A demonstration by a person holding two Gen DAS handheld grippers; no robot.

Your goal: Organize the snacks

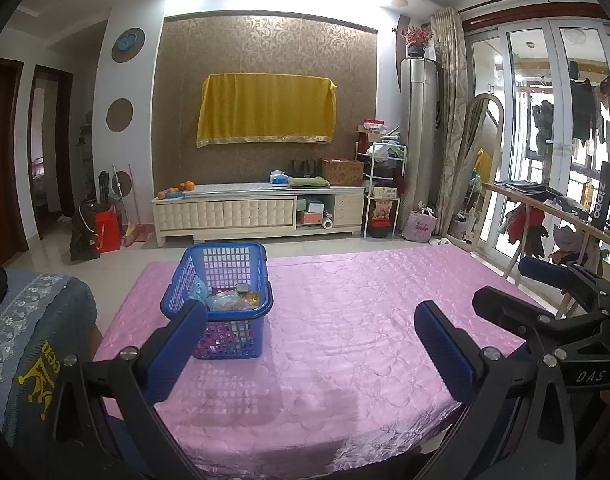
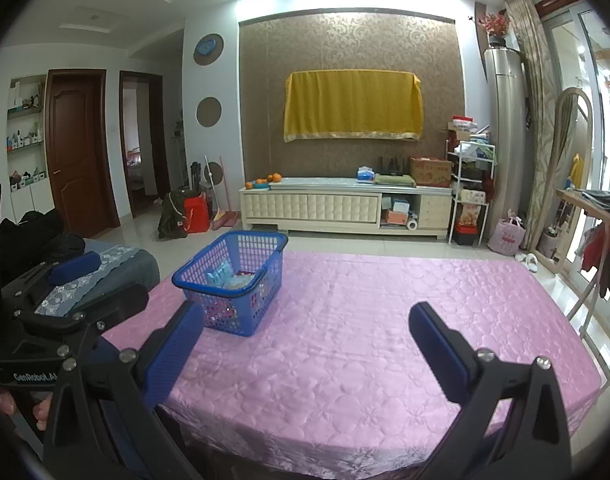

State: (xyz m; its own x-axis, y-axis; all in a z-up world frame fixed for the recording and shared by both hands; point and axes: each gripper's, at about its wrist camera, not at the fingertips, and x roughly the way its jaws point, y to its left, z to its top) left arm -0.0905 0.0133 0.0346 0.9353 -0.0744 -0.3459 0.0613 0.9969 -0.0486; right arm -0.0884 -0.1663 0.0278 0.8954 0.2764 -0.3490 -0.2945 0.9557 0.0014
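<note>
i see both tools hovering over the near edge of the desk [image 1: 365, 320], which is covered by a pink quilted cloth [image 2: 365, 340]. my left hand-held gripper [image 1: 311, 350] is spread wide, its blue pads far apart with nothing between them. my right hand-held gripper [image 2: 305, 348] is just as wide and also empty — in the left view its black frame shows at the right edge, beside the left one.

the blue basket [image 1: 217, 276] stands upright on the far left part of the desk, well ahead of both tools. the snacks [image 1: 231, 300] are inside it: clear and pale blue packets on top, something red showing low through the mesh. i cannot tell how many packets there are.

in the right view the basket [image 2: 233, 280] sits just past the tip of my right tool's left finger, not touching it. a grey-blue sofa cover [image 1: 29, 320] lies off the left side of the desk. across the room stands a low cream cabinet [image 2: 313, 208] with oranges [image 2: 275, 178] on top — a yellow cloth [image 2: 353, 108] hangs on the wall above it.
</note>
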